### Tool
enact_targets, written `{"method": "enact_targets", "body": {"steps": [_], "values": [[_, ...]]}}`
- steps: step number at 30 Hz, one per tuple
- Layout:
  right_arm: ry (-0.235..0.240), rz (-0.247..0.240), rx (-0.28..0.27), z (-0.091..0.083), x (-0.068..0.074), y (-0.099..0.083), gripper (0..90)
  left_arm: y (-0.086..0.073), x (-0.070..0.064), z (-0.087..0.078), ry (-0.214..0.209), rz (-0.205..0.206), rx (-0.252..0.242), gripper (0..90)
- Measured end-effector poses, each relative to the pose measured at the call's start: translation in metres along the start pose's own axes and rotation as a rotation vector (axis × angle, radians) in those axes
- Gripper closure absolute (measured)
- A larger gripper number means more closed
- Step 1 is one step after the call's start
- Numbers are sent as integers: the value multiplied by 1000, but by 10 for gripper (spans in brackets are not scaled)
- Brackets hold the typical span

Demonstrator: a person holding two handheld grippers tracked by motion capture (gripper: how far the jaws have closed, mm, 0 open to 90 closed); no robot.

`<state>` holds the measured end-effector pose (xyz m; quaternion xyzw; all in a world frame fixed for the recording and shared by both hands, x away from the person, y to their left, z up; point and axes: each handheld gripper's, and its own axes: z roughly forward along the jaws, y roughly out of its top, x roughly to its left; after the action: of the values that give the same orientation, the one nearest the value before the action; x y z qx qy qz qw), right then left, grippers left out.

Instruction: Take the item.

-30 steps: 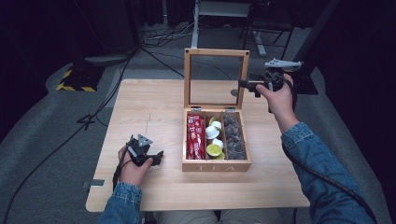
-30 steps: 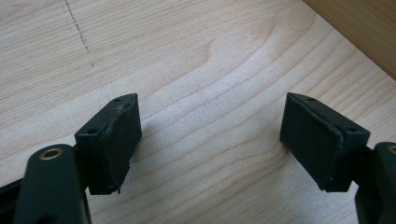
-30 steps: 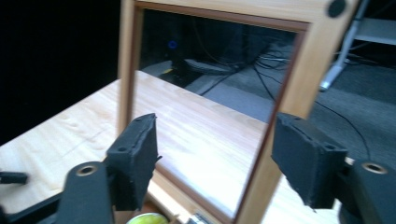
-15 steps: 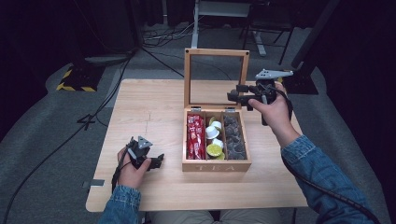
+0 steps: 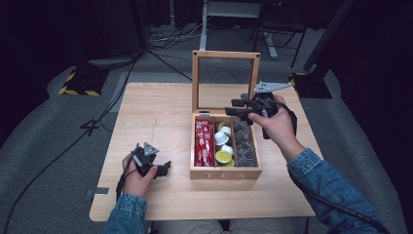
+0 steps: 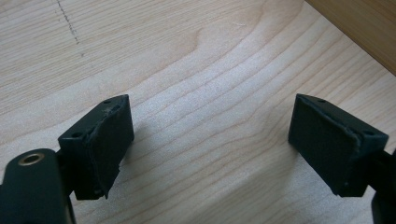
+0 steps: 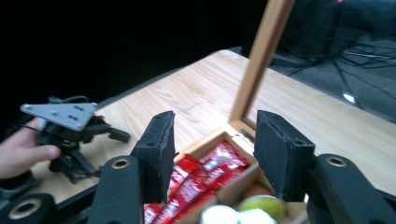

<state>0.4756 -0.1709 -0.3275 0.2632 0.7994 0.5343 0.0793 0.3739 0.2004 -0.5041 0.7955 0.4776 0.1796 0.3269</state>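
The tea box (image 5: 225, 146) stands open, lid (image 5: 226, 80) upright; nothing taken out yet. Right gripper (image 5: 233, 107) hovers over the box, half open and empty; left gripper (image 5: 164, 168) rests wide open and empty on the surface (image 5: 156, 112) beside the box.

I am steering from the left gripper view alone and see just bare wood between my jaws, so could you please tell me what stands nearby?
Observer: A wooden tea box stands just right of your left gripper, its glass lid upright.
Operator: What does it hold?
Observer: Three compartments: red sachets on the left, round pods in the middle, dark pods on the right.
Operator: Where is the other gripper?
Observer: The right gripper hovers over the box's back edge, jaws open and empty.
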Motion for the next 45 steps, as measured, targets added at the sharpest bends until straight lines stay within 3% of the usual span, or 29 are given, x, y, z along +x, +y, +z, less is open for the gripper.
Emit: {"method": "enact_targets", "body": {"steps": [5,7,13,17,24,45], "values": [[-6,-23,14,8,10,-2,464,0,0,0,-1,2,3,142],[4,5,38,12,14,-4,464,0,0,0,-1,2,3,142],[1,-6,92,24,21,-10,469,0,0,0,-1,2,2,142],[37,-6,123,34,29,-16,474,0,0,0,-1,2,2,142],[56,11,173,49,38,-25,469,0,0,0,-1,2,2,142],[28,34,332,86,50,-53,486,0,0,0,-1,3,1,142]]}}
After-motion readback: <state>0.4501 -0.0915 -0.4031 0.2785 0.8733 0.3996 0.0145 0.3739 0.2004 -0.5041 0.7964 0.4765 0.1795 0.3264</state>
